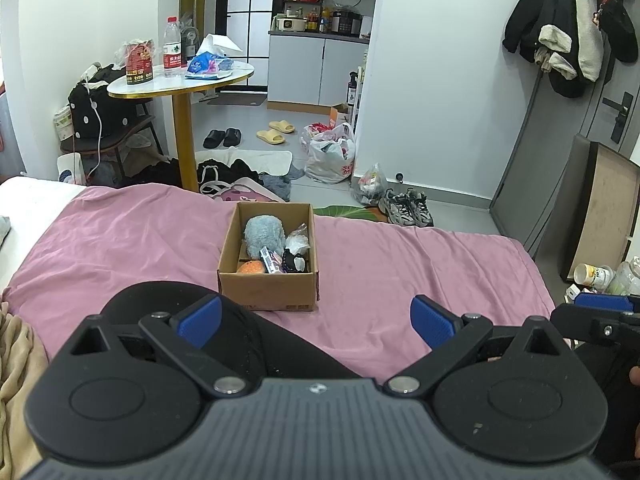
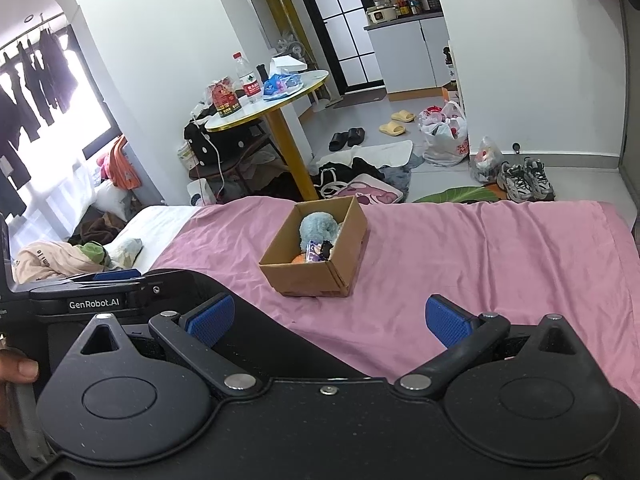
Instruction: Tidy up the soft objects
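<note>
Pink bedsheet (image 1: 400, 248) | cardboard box (image 1: 269, 288) open-topped, ahead of both claws, holding fluffy blue-grey plush (image 1: 264, 236), orange toy (image 1: 251, 267) | left gripper (image 1: 316, 320) spread, empty | right gripper (image 2: 330, 318) spread, empty

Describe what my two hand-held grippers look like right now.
Both are matte black with angular linkage arms, silver pivot pins and blue textured fingertip pads. The left hand-held gripper has a ribbed grey top plate with a small logo. The right hand-held gripper has a speckled black plate. White "GenRobot.AI" lettering marks the left unit's side.
</note>
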A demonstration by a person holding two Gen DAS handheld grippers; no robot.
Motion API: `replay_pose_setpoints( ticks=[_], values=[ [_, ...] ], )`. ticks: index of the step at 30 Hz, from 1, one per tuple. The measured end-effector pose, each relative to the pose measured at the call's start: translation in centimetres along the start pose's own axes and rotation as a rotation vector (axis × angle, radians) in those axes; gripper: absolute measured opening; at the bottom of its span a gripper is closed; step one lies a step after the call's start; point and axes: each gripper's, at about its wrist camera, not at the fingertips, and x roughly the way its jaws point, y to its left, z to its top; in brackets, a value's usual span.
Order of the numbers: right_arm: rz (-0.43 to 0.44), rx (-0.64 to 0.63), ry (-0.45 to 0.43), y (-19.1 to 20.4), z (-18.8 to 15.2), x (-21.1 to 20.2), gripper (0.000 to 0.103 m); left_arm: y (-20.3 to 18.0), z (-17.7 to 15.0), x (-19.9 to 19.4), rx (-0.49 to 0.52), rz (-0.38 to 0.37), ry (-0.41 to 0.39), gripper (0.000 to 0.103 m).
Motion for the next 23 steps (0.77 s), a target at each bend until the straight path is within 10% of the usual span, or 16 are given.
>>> replay_pose_setpoints(
  ticks=[23],
  values=[
    [0.021,0.03,0.021,0.2,-0.4,0.4,0.103,0.5,-0.1,2.4,0.006,-0.004,0.043,0.1]
  ],
)
